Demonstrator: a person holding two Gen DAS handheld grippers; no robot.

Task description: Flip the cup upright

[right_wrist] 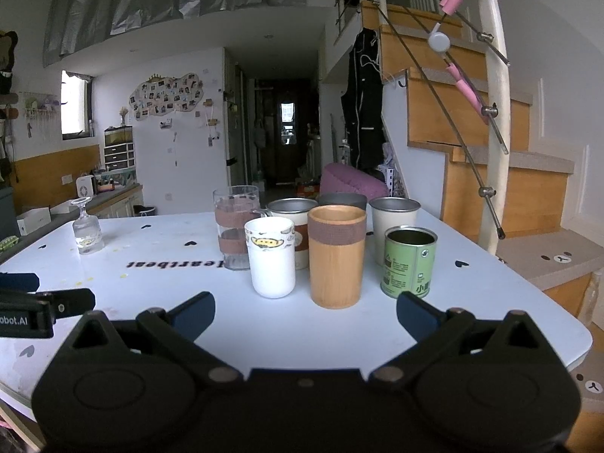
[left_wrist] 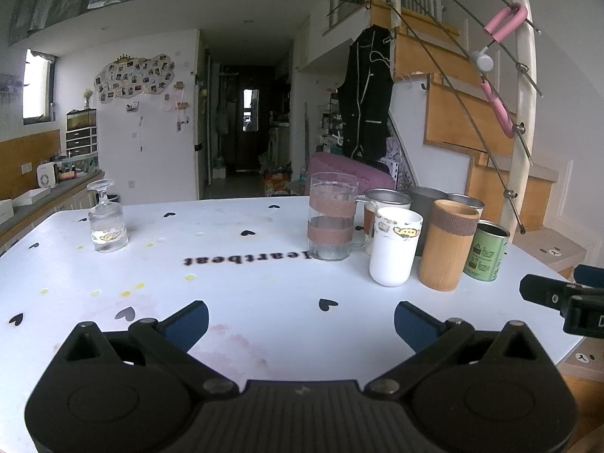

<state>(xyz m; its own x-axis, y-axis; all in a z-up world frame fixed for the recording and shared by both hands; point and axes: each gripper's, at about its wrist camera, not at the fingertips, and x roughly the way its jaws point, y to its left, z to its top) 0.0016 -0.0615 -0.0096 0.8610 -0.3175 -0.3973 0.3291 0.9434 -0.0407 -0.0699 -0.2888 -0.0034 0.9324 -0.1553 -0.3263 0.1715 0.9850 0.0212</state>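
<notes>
Stemmed glass stood inverted on the white counter, rim down, foot in the air, alone at the far left. It was the only vessel mouth-down, so I took it to be the cup to be flipped. Well apart from everything else; free room on all sides for a grasp and a turn.

The other vessels were bunched at the right, all mouth-up: clear handled mug with two brown bands, white cup with a yellow motif, bamboo cup, green tin, and steel cups behind them. Several looked to be touching or nearly so. Upright and grouped like that, they read as finished or simply parked out of the way.

Left gripper hovered low over the near counter edge, jaws spread wide, nothing between the blue pads. It pointed roughly at the counter's middle, with the glass off to its left. Right gripper was likewise spread and empty, facing the cluster, the bamboo cup and green tin just ahead of it. Each gripper showed at the edge of the other's view, so the two were side by side.

Judgement: the task had not started. The left gripper was the nearer to the glass. The ribbed bowl looked the sounder hold; the stem was thin and the glass slick, so slipping in the turn was the risk.
</notes>
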